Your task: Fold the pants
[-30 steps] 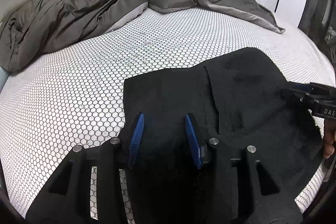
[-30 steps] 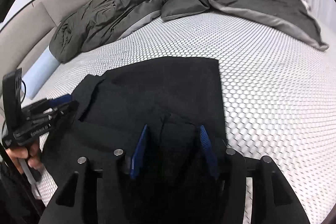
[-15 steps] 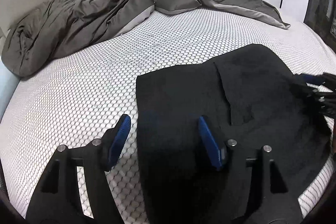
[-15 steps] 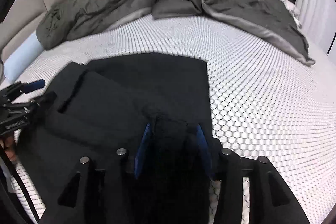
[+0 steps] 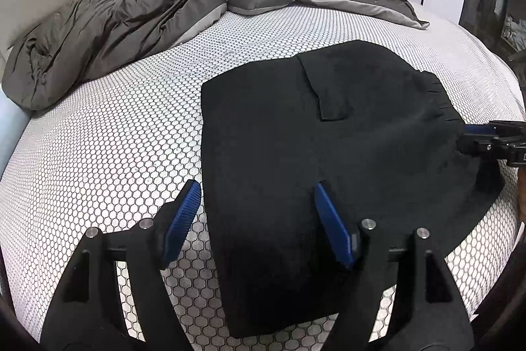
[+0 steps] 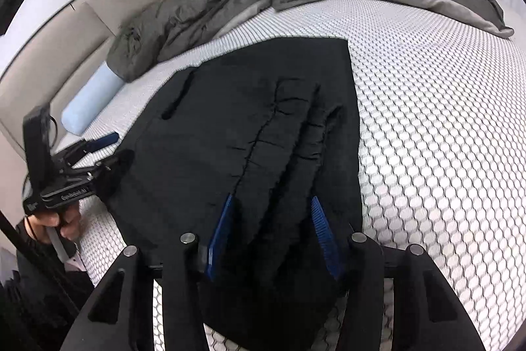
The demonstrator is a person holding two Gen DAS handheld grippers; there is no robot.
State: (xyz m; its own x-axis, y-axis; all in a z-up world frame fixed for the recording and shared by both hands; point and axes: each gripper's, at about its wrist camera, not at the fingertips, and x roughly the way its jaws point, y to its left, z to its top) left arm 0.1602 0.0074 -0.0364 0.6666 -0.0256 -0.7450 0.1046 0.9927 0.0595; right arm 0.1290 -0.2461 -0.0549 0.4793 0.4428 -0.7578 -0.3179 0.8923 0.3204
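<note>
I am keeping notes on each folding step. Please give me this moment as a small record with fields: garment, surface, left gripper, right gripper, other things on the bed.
garment: black pants, folded, lying flat
surface: bed with white honeycomb-pattern cover
left gripper: opening, pants edge between the pads but not pressed
right gripper: closing, bunched waistband between the pads
other things on the bed: grey duvet, pale blue roll

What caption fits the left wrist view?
Left claw opening over folded black pants on a honeycomb-patterned bed.
</note>
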